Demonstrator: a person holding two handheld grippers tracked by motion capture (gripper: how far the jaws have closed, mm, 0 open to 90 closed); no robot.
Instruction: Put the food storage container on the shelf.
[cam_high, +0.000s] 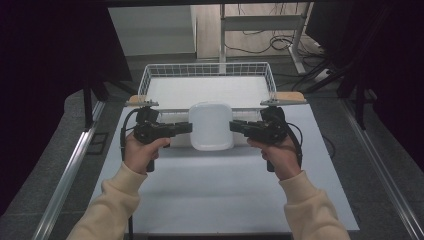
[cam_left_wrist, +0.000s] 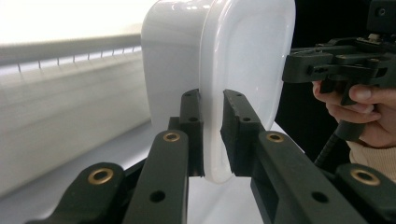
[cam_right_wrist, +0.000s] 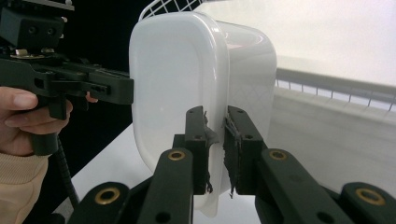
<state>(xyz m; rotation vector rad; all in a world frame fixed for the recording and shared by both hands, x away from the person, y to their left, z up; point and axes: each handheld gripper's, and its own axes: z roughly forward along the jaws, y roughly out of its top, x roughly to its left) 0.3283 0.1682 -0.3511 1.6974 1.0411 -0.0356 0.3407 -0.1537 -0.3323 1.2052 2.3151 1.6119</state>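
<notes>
So the white tub (cam_high: 211, 126) is pinched by its rim on both sides, left gripper (cam_high: 187, 127) and right gripper (cam_high: 234, 126), held just before the wire basket (cam_high: 207, 70). Next, it probably needs to be carried level over the basket's wall.

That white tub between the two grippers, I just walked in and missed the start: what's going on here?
A person is holding a white plastic container from both sides, one gripper on each. The left gripper is clamped on the rim at one end, the right gripper on the rim at the opposite end. The container sits level between them, above the table, just in front of the white wire basket, not yet inside it.
</notes>
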